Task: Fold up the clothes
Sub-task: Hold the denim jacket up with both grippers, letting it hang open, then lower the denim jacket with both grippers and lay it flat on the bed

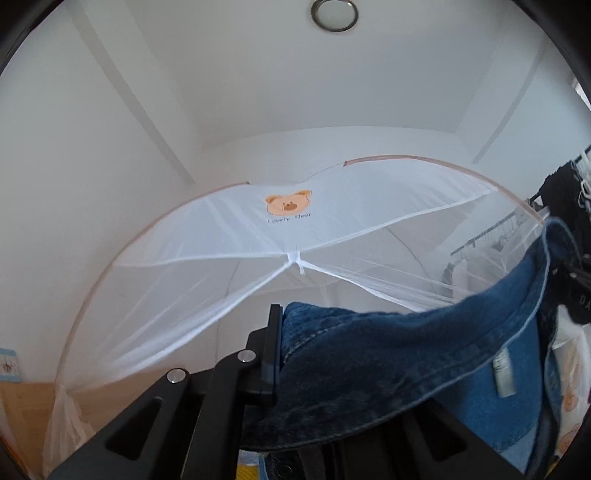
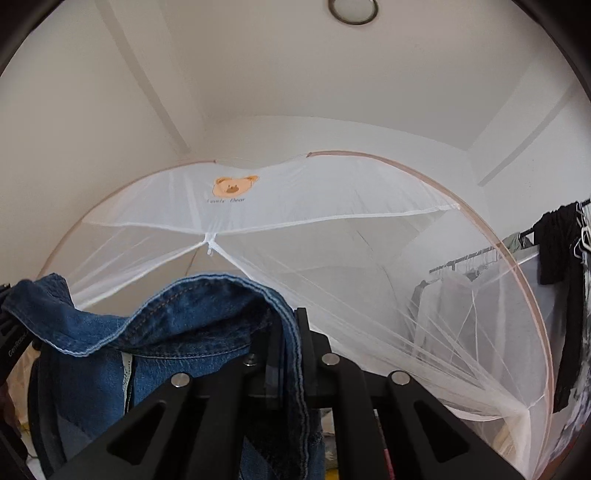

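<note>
Coarse blue denim garment (image 1: 388,362), matt black plastic claw (image 1: 280,343), sheer white mesh net (image 1: 184,288).

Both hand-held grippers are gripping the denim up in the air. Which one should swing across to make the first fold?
Probably the left hand-held gripper: it pinches an outer edge of the denim garment, while the right hand-held gripper holds thicker bunched fabric.

White walls meet a white ceiling with a round ceiling light (image 1: 334,15). A white mosquito net (image 2: 295,206) with a bear print arches ahead; a clothes rack (image 2: 476,258) stands far right.
</note>
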Available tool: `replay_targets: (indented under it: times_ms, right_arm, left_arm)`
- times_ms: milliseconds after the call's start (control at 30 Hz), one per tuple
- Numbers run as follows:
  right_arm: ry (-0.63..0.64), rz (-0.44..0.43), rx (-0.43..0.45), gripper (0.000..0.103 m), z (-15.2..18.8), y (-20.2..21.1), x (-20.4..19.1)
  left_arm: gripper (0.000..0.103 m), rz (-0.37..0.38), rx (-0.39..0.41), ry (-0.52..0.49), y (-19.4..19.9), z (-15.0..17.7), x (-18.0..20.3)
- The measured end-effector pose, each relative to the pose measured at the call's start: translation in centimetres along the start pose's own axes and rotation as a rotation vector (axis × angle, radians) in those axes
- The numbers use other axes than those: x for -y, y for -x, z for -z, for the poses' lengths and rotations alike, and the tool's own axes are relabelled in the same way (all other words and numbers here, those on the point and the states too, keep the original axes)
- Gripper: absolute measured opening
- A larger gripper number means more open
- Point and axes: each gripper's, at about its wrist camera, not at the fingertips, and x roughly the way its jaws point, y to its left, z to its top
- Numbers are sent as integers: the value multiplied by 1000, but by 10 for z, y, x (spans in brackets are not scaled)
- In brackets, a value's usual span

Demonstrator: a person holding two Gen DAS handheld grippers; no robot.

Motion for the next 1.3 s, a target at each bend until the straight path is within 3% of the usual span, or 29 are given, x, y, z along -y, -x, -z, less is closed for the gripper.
replay_targets:
  times_ms: [233, 300, 433, 567, 833, 1067, 1133, 1233, 1267, 1300]
  right_arm:
    - [24, -12, 31, 4, -16, 14, -2]
    - [41, -21, 46, 4, -17, 22, -5]
    - [57, -16, 36, 4, -9, 2, -4]
    - [73, 10, -35, 4, 19, -46, -2]
    - [109, 63, -256, 4, 123, -190, 5]
    - [164, 122, -491, 4, 258, -346, -3]
    - [177, 140, -560, 4, 300, -384, -6]
    - [173, 147, -706, 6, 377, -432, -8]
    - [172, 149, -765, 13, 403, -443, -8]
    - [176, 161, -837, 29, 434, -451, -8]
  left_arm:
    - [3, 72, 54, 30, 31, -11, -11]
    - [3, 109, 28, 51, 26, -11, -13]
    - [3, 72, 1, 29, -14, 3, -6]
    - [4, 47, -85, -10, -74, 41, 10]
    - [4, 10, -320, -96, -239, 153, 65]
    - [5, -5, -576, -136, -388, 291, 112]
    - [12, -13, -684, -162, -422, 339, 126]
    - [23, 59, -952, -133, -440, 437, 141]
    - [24, 97, -1045, -120, -441, 471, 145]
    - [24, 128, -1099, -114, -431, 497, 148]
